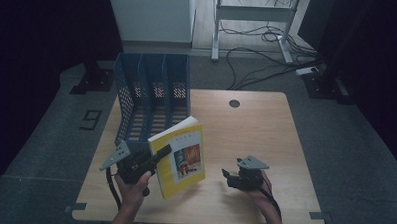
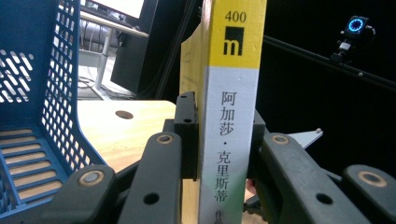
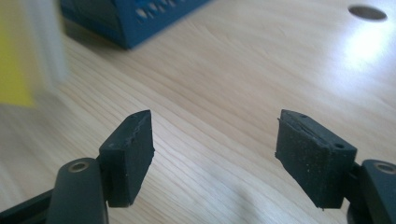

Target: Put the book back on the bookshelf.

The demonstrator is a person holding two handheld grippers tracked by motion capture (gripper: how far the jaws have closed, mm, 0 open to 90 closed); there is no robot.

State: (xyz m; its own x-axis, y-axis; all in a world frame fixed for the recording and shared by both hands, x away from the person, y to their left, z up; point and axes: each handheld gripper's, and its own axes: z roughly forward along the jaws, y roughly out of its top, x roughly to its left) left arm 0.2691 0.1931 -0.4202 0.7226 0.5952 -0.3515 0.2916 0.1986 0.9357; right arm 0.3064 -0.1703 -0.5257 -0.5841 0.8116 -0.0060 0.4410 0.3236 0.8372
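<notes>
Just in front of the blue file rack (image 1: pixel 153 98), the left gripper (image 1: pixel 161 153) clamps a yellow book's (image 1: pixel 181 159) spine; the right gripper (image 1: pixel 228 175), jaws apart and empty, hovers over bare table (image 1: pixel 256 129) beside the rack.

Blue file rack (image 1: pixel 154 98) blocks the table (image 1: pixel 256 129) at eleven o'clock; bare wood lies open from twelve through three.

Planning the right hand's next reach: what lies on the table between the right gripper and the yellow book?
Nothing: in the high view, bare wood separates the right gripper from the yellow book, which the left gripper holds.
</notes>
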